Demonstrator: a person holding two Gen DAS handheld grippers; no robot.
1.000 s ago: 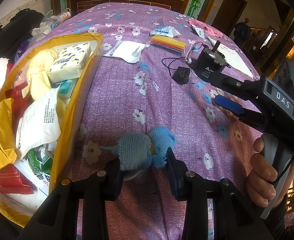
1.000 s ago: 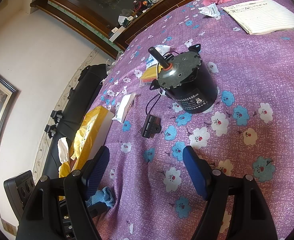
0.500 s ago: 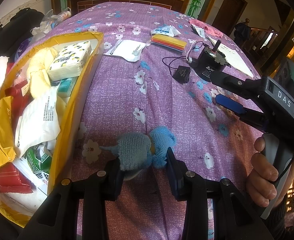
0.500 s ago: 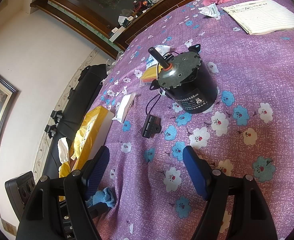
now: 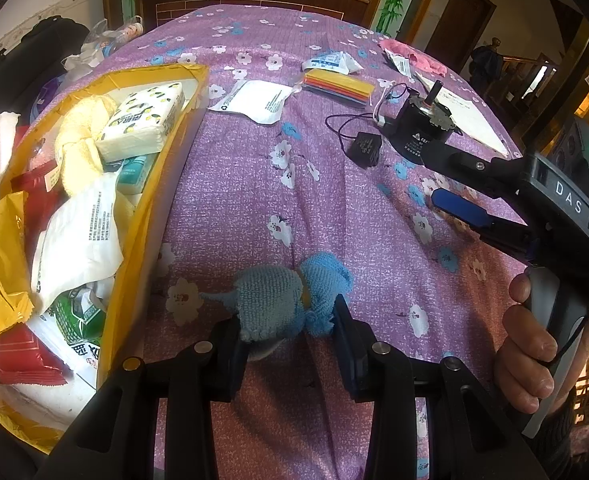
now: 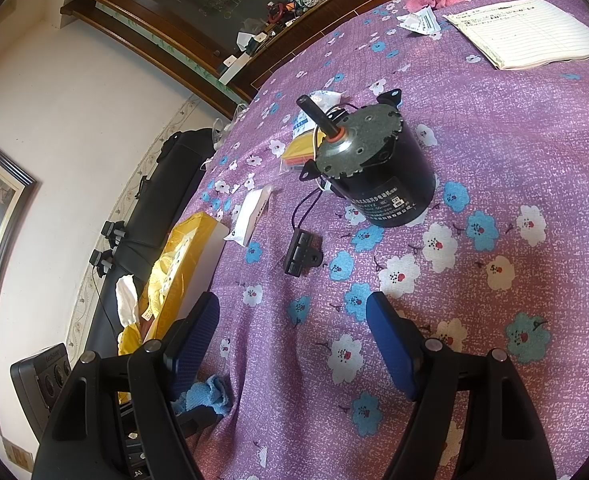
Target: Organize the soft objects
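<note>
Blue knitted soft toy (image 5: pixel 284 300): lies on the purple flowered cloth (image 5: pixel 254 208) of the bench, just beside the yellow box (image 5: pixel 150 208). Left tool (image 5: pixel 286 330): clamped on the toy's near end, pads pressing both sides. Yellow box: holds tissue packs, a yellow towel, sachets (packed full). Right tool (image 6: pixel 292 340): fingers wide apart, nothing between them, hovering over bare cloth. Beyond: black motor (image 6: pixel 374 168) with wired plug (image 6: pixel 302 252), standing upright.

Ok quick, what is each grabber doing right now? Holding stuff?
Left gripper: closed on the blue cloth, which lies on the purple tablecloth.
Right gripper: open, nothing between its fingers.
</note>
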